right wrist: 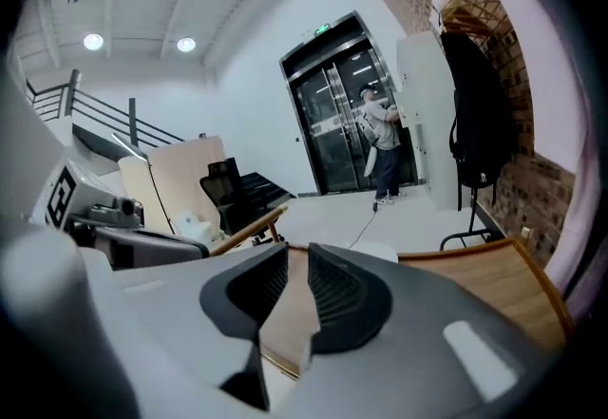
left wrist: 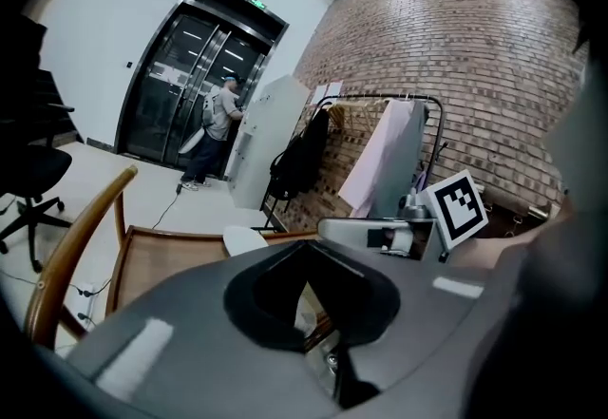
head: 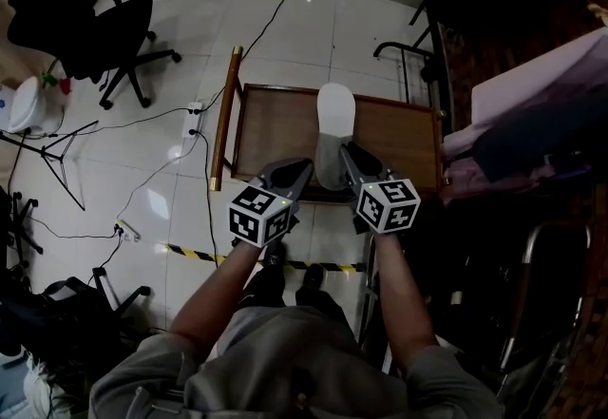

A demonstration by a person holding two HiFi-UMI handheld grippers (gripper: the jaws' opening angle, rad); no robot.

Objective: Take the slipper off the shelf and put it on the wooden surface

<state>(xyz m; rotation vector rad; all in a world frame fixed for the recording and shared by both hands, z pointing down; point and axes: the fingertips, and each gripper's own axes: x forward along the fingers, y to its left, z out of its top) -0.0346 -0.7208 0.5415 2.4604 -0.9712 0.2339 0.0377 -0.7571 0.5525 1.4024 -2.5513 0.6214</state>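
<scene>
Centrally, item one: white slipper [head: 334, 113], lying flat on the wooden surface [head: 275, 127], toe to the far side, heel toward the near edge, between the two grippers. Left gripper [head: 302, 165]: at the near edge, just left of the heel; jaws closed tip to tip, nothing between them. Right gripper [head: 348, 151]: just right of the heel, whether touching it cannot be told; jaws a narrow slot apart, only bare wood seen through the gap. Curved wooden rail [head: 224, 118]: bounds the surface on its left side; a raised lip runs along the far and right edges. Bare wood lies open on both sides of the slipper. Clothes rack [head: 423, 56] with pale pink garment [head: 532, 89]: close on the right, crowding that side. Black office chair [head: 104, 23]: far left, well apart. Cables [head: 275, 13] and a power strip [head: 195, 108]: on the white tiled floor, left and far of the surface. Yellow-black tape [head: 204, 254]: on the floor along the near side. Person [left wrist: 220, 118]: standing at the glass doors, far off.
</scene>
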